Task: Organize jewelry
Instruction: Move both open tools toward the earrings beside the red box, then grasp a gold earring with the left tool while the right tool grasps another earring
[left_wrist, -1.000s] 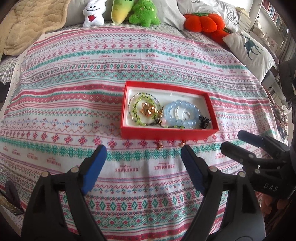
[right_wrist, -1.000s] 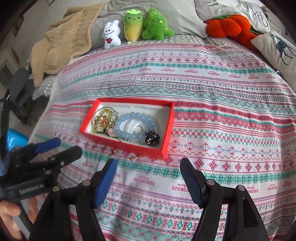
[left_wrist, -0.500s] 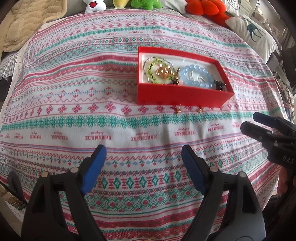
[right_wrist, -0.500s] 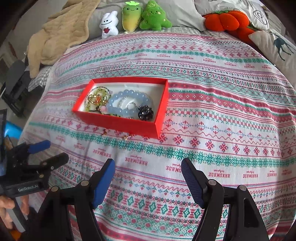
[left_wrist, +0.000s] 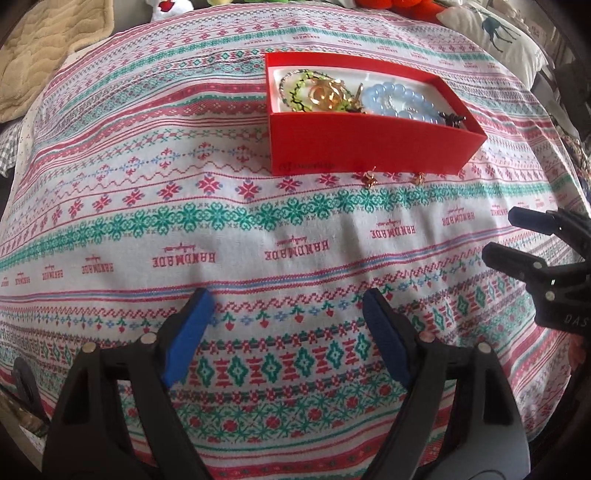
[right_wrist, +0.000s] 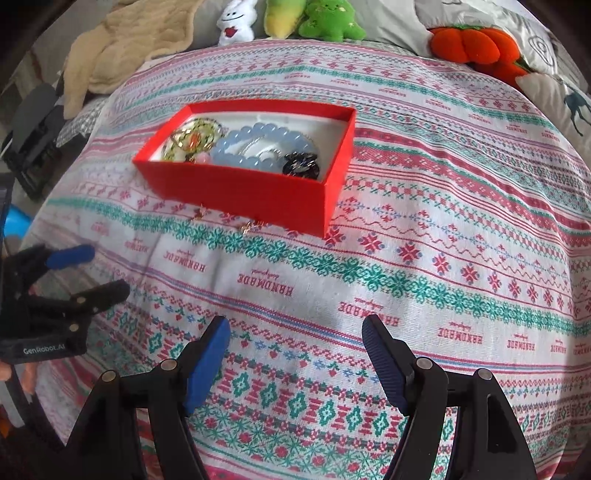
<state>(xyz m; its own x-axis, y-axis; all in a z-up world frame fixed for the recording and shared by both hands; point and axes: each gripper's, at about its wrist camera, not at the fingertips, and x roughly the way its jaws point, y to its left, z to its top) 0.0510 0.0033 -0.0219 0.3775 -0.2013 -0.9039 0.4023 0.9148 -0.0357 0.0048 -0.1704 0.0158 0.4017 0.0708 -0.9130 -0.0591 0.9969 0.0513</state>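
A red box (left_wrist: 369, 142) sits on a patterned bedspread (left_wrist: 229, 229), lid off, its white interior exposed. Inside, at the left end, lies a green-and-black beaded bracelet (left_wrist: 295, 90) with gold-coloured pieces (left_wrist: 327, 94) heaped on it; to the right lies a pale blue bead bracelet (left_wrist: 397, 99), and at the far right end a small black item (left_wrist: 452, 119), its kind not discernible. Two small gold earrings lie on the cloth outside the box, just beside its near wall: one (left_wrist: 370, 179) near the wall's middle, the other (left_wrist: 419, 178) to its right, apart from each other. The left gripper (left_wrist: 284, 321) hangs over the bedspread short of the box, jaws spread wide, nothing between its blue pads. The right gripper (right_wrist: 295, 354) is likewise over the cloth short of the box, jaws apart and empty; neither one touches the box or the earrings. In the right wrist view the left gripper appears at the left edge, with fingertips of the hand holding it just visible below. At the head of the bed stand a white plush (right_wrist: 236, 24), a yellow-green plush (right_wrist: 282, 16), a green plush (right_wrist: 330, 20) and an orange pumpkin plush (right_wrist: 472, 44); a beige blanket (right_wrist: 125, 48) lies at the far left corner, and a deer-print pillow (left_wrist: 495, 40) at the right.
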